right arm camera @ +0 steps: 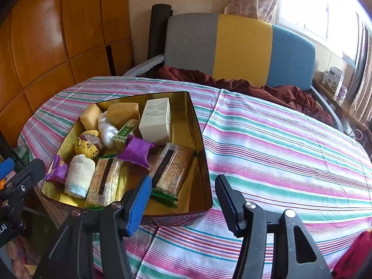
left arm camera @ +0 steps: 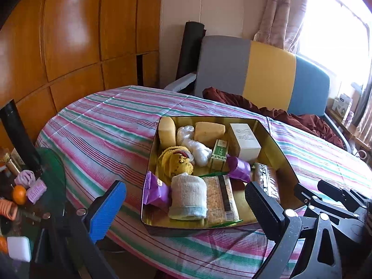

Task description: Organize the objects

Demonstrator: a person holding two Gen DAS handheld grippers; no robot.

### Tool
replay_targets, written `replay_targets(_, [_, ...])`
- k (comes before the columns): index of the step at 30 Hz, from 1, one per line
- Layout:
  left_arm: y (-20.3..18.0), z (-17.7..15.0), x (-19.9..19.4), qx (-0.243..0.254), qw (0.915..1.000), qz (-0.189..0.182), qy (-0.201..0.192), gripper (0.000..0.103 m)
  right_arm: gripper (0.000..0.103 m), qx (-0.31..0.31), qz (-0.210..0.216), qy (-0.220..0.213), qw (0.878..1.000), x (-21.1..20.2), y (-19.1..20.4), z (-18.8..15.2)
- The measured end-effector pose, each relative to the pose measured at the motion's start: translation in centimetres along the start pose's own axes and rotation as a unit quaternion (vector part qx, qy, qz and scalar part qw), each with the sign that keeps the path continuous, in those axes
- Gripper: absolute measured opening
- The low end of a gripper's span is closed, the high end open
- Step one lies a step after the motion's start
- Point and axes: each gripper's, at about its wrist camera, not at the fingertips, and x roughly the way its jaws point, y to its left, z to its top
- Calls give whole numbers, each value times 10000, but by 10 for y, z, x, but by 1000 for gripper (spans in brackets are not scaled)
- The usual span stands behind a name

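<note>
Gold metal lines the open tin that we see ahead of our left tongs, sitting on the striped cloth of the table. The left tongs stand wide apart with nothing between them, the blue pad to the left of the tin and the black pad over its near right corner. Just beyond the tongs lie a rolled white sock and a wrapped cracker pack; farther in are a yellow patterned bundle, a white box and a small green box. Off to the left of the blue pad, an orange and pink hair rollers rest on a side surface. From the right wrist, our right tongs also gape wide and grip nothing, hovering at the tin's near right corner, with the blue pad over the tin's near wall and the black pad over bare striped cloth. Ahead and left of these tongs a second cracker pack and a purple packet lie inside the tin.
</note>
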Motion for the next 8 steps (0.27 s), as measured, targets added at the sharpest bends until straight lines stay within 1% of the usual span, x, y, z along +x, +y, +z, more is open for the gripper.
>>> replay_targets(4, [1,-2,3,34,10000,40,-57,103,58,-35,25,61,10000,5,3,-1])
replay_targets(8, [3,0,6,-5,10000,64,-2,103,58,-30,88,82,9999,8,5,0])
